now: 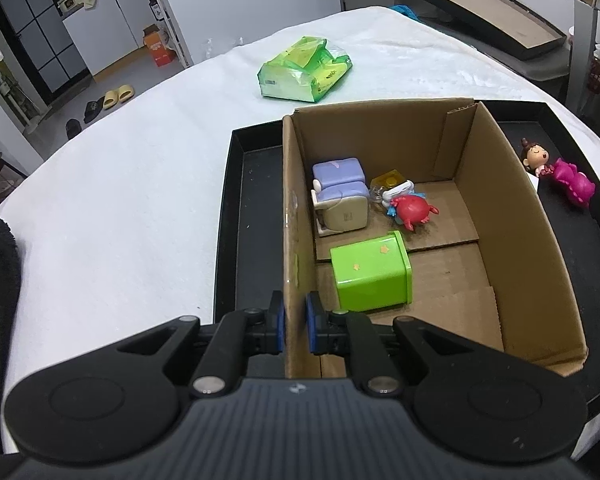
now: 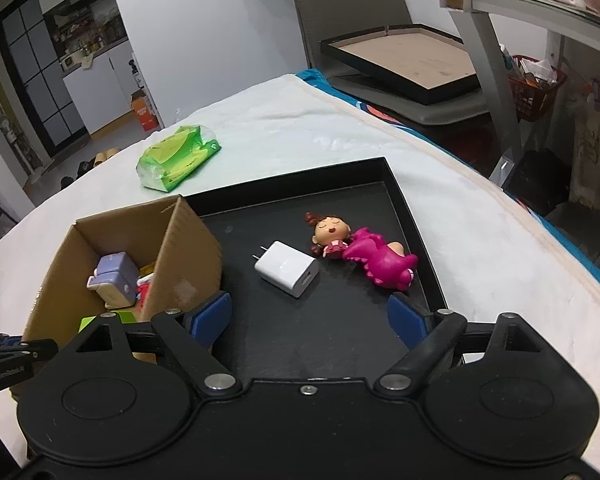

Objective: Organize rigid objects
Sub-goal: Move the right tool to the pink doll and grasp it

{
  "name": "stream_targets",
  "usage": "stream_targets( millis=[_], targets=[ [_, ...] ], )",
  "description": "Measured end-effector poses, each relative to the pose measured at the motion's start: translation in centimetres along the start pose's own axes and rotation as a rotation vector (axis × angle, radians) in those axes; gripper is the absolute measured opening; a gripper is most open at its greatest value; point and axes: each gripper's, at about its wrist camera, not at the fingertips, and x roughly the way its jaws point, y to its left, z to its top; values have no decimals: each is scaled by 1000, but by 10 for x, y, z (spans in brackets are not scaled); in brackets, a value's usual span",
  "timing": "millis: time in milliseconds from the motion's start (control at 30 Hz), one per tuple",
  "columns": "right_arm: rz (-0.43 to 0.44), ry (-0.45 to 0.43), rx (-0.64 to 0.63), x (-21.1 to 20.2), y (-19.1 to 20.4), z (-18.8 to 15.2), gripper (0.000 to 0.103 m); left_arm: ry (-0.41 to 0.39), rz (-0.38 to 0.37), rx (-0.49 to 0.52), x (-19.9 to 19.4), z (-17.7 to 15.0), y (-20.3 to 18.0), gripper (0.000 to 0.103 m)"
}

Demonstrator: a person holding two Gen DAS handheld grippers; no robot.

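Left hand-held gripper (image 1: 295, 322): pads clamped on the near wall of the cardboard box (image 1: 512, 216).
Right hand-held gripper (image 2: 309, 316): jaws spread wide, nothing held.
White charger (image 2: 287, 268): just ahead of the right hand-held gripper, on the black tray (image 2: 400, 184).
Doll figure (image 2: 362, 251): ahead and right, beside the white charger.
Green tin (image 1: 372, 272): inside the cardboard box, ahead of the left hand-held gripper.

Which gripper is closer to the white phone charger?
Right. The right gripper hangs open just short of the white charger; the left gripper is clamped on the cardboard box's far wall.

doll (image 1: 534, 157) partly behind cardboard box (image 1: 512, 200)
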Motion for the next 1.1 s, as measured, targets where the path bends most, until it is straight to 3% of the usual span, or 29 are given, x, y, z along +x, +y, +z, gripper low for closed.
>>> stream_targets(
  millis=[233,533,667,967,1100],
  targets=[
    [-4,-6,16,12,-8,-2,85,16,41,51,3,3,-11,15],
    [-38,-3,41,36,-25,4,84,18,67,91,12,10,-21,30],
    [-49,-7,13,48,-30,11,76,8,78,96,15,13,-22,37],
    [-54,-2,-64,70,-32,27,73,29,98,109,22,16,-27,43],
    [-60,51,-110,85,-30,28,67,27,103,103,21,17,-26,45]
  ],
)
